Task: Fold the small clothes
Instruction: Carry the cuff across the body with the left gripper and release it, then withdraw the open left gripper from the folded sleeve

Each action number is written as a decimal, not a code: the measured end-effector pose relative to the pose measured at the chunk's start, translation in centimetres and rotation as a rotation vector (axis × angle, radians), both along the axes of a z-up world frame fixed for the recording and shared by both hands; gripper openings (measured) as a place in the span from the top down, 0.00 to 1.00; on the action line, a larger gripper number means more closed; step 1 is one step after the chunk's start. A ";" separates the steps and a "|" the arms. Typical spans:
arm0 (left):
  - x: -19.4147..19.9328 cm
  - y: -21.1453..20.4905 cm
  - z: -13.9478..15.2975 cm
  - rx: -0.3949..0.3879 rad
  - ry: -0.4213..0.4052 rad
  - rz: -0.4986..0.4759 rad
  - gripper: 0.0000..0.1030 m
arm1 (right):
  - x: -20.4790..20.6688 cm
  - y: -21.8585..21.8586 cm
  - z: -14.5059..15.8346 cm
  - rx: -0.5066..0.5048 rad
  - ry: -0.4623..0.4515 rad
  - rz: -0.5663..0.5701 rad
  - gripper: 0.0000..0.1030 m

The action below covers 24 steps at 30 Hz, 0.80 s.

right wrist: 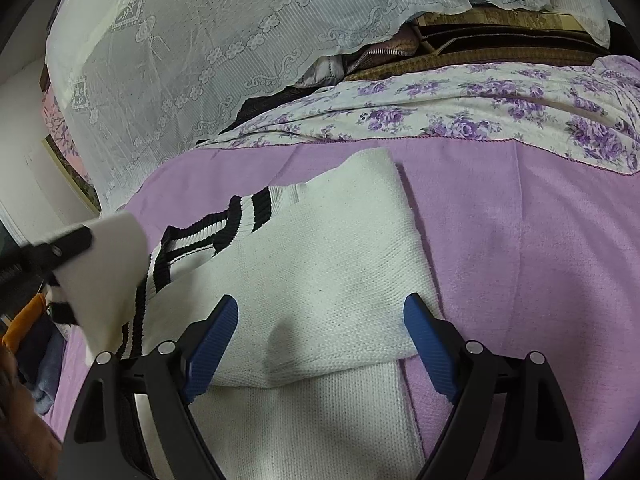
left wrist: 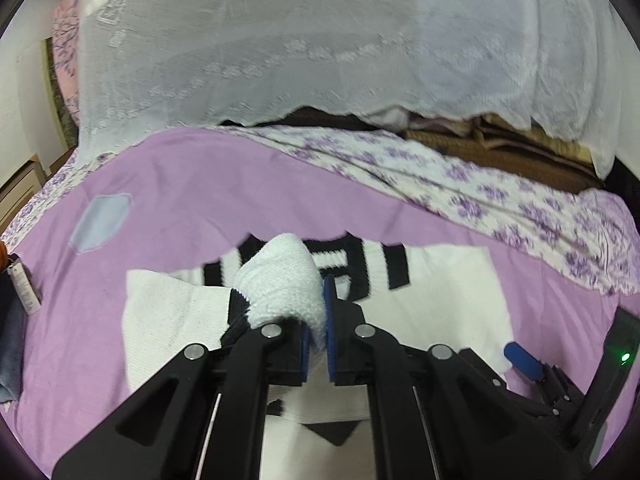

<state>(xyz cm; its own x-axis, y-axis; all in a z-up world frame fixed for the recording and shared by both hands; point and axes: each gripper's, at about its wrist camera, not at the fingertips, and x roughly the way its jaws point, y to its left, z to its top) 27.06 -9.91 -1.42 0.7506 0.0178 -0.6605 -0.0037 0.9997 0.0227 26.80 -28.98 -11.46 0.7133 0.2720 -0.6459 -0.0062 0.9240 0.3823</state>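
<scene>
- Left wrist view: my left gripper [left wrist: 318,320] pinches a fold of the one white sweater [left wrist: 440,300], hiding its middle.
- My right gripper [right wrist: 320,320] gapes wide, empty, over it at frame centre on the purple sheet [right wrist: 520,240].

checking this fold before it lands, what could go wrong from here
1. The left gripper pinches only a small bunch of the sweater; the knit could slip out mid-fold.
2. The right gripper is open over the sweater and pins nothing visibly, so the body might drag across the purple sheet as the left pulls.
3. The lifted part hangs bunched, so it may land creased over the striped collar.
</scene>
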 end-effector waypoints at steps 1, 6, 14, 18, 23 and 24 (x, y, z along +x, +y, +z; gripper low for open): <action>0.1 -0.5 -0.5 0.002 0.010 -0.005 0.95 | 0.0 -0.1 0.0 0.003 -0.002 0.000 0.17; 0.8 -1.8 -2.6 0.015 0.046 -0.017 0.95 | 0.1 -0.2 0.0 0.013 0.000 0.000 0.17; 0.7 -2.4 -4.0 0.129 -0.004 0.030 0.23 | 0.2 -0.6 -0.1 0.036 0.001 -0.002 0.17; 0.3 -2.3 -2.7 0.126 -0.007 -0.004 0.18 | 0.3 -0.9 -0.2 0.064 0.002 -0.005 0.17; -0.9 -3.2 -0.2 0.084 -0.009 -0.156 0.04 | 0.2 -0.7 -0.1 0.042 0.002 -0.004 0.17; -1.0 -3.6 0.1 0.090 -0.006 -0.180 0.04 | 0.3 -0.7 -0.1 0.044 0.001 -0.004 0.17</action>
<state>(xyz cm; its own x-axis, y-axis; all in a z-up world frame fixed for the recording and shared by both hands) 26.07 -13.52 -1.29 0.7507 -0.0583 -0.6580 0.1742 0.9783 0.1121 27.06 -29.68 -11.53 0.7136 0.2972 -0.6344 -0.0016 0.9063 0.4227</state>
